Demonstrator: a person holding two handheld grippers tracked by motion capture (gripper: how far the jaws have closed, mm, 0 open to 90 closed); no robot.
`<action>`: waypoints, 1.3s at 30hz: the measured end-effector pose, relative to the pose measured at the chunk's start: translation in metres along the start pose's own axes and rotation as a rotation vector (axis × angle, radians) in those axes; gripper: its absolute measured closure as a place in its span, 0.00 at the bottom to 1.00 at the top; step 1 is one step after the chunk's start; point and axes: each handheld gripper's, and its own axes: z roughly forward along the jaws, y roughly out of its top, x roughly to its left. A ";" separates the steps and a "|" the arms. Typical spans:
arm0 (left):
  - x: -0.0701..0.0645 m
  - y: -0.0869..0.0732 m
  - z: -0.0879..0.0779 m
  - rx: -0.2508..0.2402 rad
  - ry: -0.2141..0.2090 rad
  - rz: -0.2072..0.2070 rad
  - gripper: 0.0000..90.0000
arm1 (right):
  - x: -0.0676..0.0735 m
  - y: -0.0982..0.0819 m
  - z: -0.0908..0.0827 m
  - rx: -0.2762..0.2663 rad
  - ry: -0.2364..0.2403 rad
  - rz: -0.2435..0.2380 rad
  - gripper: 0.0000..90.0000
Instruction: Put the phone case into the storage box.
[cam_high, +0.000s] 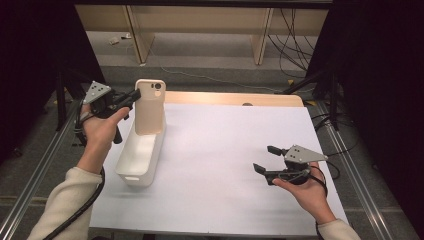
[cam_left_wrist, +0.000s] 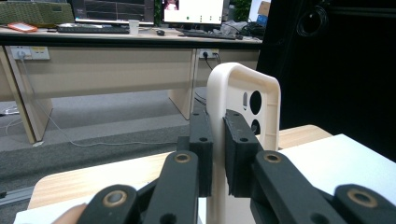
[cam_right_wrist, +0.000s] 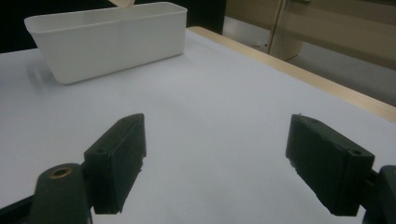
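Note:
A cream phone case (cam_high: 150, 106) stands upright over the far end of the white bin (cam_high: 131, 172), its camera cut-outs at the top. My left gripper (cam_high: 134, 96) is shut on the case's left edge. In the left gripper view the two black pads (cam_left_wrist: 201, 140) clamp the case (cam_left_wrist: 261, 105) from either side. My right gripper (cam_high: 264, 159) hovers low over the white table sheet (cam_high: 220, 145) at the right, jaws wide apart with nothing between them. In the right gripper view its fingertips (cam_right_wrist: 119, 161) frame bare sheet, with the bin (cam_right_wrist: 109, 39) farther off.
The wooden table edge (cam_high: 230, 97) runs along the far side of the sheet. Metal rails (cam_high: 35, 175) flank the table left and right. Desks and cables (cam_high: 295, 45) lie on the floor beyond.

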 end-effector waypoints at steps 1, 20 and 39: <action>0.000 0.000 0.000 -0.001 0.001 -0.002 0.92 | 0.000 0.000 0.000 0.000 -0.002 0.000 0.24; 0.008 0.001 0.007 -0.001 0.020 0.005 0.92 | 0.000 -0.002 0.001 0.005 0.002 -0.001 0.24; 0.015 0.004 0.013 0.001 0.045 0.016 0.92 | 0.000 -0.002 0.002 0.007 0.002 -0.002 0.24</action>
